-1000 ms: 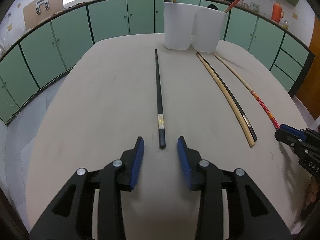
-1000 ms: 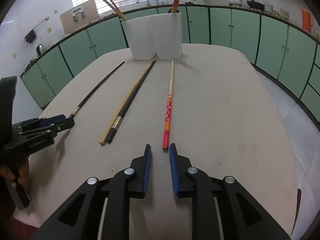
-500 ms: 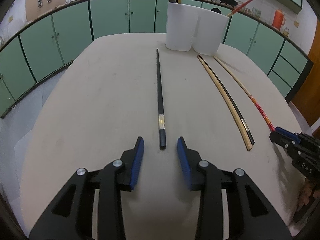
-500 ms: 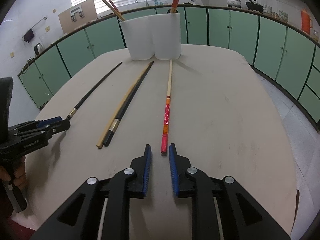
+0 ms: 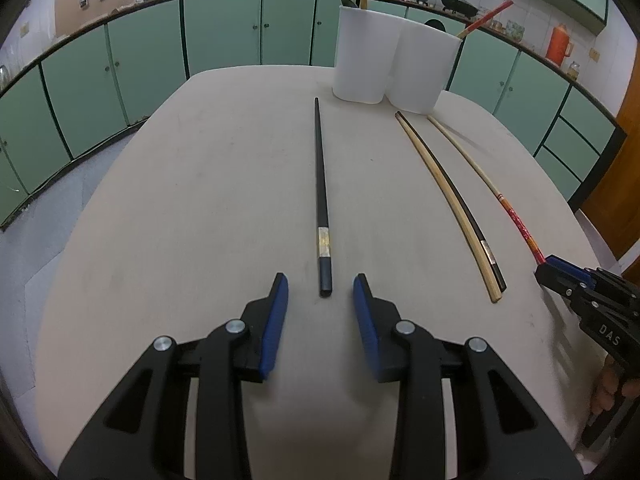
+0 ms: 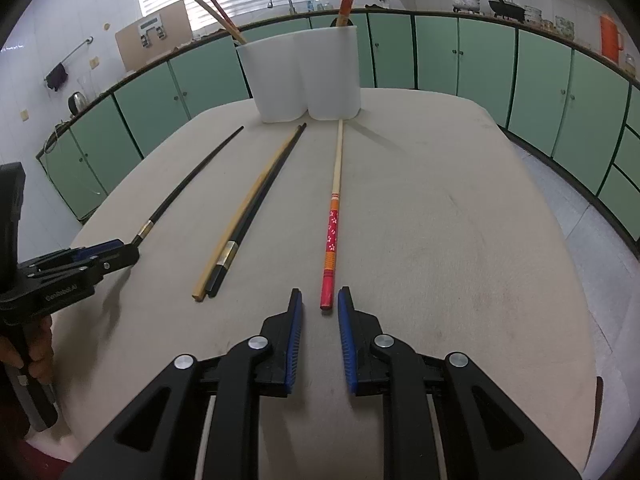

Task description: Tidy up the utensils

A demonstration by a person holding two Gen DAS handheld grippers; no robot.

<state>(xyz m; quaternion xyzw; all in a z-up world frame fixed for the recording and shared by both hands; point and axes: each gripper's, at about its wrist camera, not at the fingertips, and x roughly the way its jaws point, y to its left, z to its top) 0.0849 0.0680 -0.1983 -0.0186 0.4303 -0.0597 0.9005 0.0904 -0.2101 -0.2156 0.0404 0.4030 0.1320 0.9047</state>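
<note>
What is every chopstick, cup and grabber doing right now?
Left gripper: open, around the lone black chopstick's near end.
Right gripper: open, at the red chopstick's end.
Lone black chopstick: flat on the table.
Red chopstick: flat.
Tan and black pair: flat, side by side.
White cups: upright, holding chopsticks.

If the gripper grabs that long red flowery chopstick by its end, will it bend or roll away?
The red-patterned wooden chopstick looks straight and thin, so probably stiff and light. Held only at its red end by the right gripper, the long pale tip may droop or swing. Nudged sideways, it might roll.
</note>
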